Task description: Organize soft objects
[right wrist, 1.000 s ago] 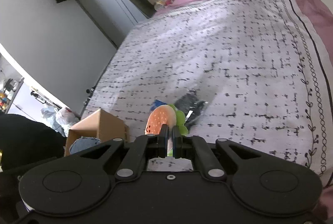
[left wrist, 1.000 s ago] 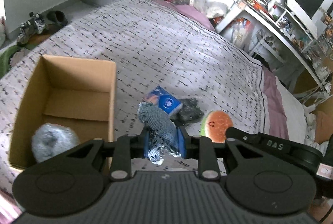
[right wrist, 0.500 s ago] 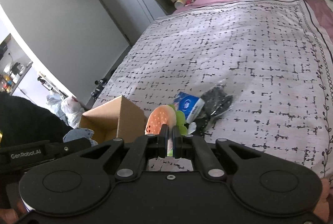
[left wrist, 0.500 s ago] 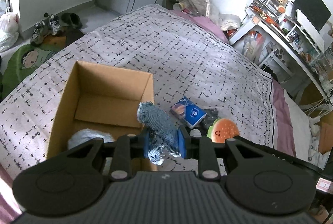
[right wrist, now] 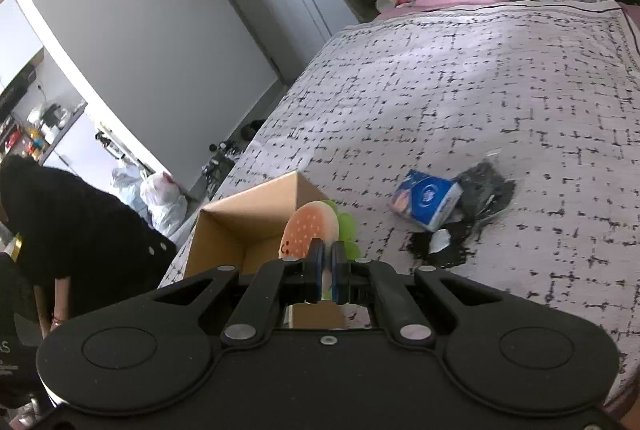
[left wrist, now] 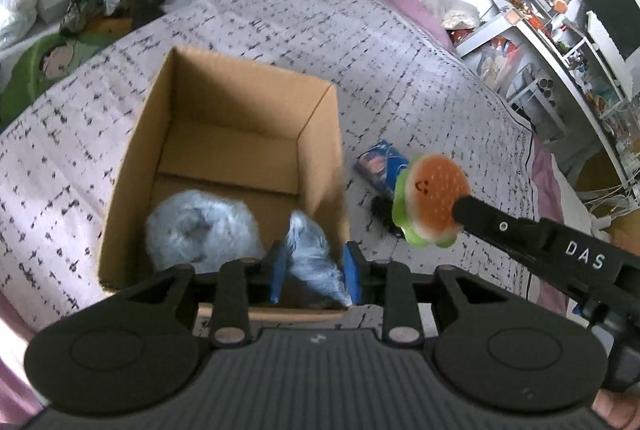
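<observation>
Left gripper hung over the near right corner of the open brown cardboard box, jaws parted wide, the blurred blue-grey knit cloth loose between the blue pads, touching the 3 o'clock pad, clear gap at the 9 o'clock pad. Cloth sat above the box floor beside the pale grey fluffy bundle lying inside at the 8 o'clock part of the box. Cloth hid the box's near right corner; box right wall rim ran toward 12 o'clock just beside the gripper. Far half of the box floor was bare.

Right gripper had jaws narrow, pinching the orange burger-shaped plush with green frill by its rim. In the left view the plush was held up at 3 o'clock, outside the box, near its right wall. Blue tissue pack and black crumpled bag lay touching each other on the grey black-patterned bedspread, at 1 o'clock from the right gripper. Wide bare bedspread beyond them toward 12 o'clock.

Versus half a second earlier: left jaws had been clamped tight on the cloth, now released; the box had come nearer and more under the gripper; plush had risen and closed on the box.
</observation>
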Available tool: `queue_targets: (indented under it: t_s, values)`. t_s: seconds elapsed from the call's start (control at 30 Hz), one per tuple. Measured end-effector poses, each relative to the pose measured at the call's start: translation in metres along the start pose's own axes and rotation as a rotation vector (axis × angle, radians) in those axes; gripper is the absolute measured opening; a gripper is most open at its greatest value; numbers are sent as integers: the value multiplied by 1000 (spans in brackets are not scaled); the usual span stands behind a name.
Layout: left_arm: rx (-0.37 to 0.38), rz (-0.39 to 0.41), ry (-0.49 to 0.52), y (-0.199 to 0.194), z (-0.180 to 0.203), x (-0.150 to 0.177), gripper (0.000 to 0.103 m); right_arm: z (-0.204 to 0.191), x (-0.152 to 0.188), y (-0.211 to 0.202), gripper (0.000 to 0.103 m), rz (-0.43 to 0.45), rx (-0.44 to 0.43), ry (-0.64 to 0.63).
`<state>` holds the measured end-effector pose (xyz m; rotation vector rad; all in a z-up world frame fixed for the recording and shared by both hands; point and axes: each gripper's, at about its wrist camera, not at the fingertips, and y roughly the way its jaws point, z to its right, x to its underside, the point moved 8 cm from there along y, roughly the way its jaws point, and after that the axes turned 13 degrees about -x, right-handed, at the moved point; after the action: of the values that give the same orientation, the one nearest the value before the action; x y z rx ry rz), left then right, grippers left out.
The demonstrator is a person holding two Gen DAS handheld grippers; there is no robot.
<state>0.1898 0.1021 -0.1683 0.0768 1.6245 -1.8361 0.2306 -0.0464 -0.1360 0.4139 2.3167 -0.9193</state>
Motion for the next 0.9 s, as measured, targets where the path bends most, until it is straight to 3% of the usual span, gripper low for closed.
queue_targets:
  t_s: [0.4, 0.53, 0.6, 0.77, 0.9]
  values:
    - [15, -4, -97, 2, -46, -10, 32, -33, 12, 29, 5, -41, -14, -51]
    - [20, -6, -109, 2, -52, -14, 34, -37, 13, 37, 15, -44, -37, -6]
    - [16, -5, -112, 1, -56, -15, 38, -35, 12, 36, 21, -47, -23, -2]
    - [-8, 6, -121, -1, -60, -18, 54, -26, 10, 22, 22, -39, 7, 10]
    - [-8, 9, -122, -4, -55, -19, 61, -11, 12, 4, 28, -44, 47, 34]
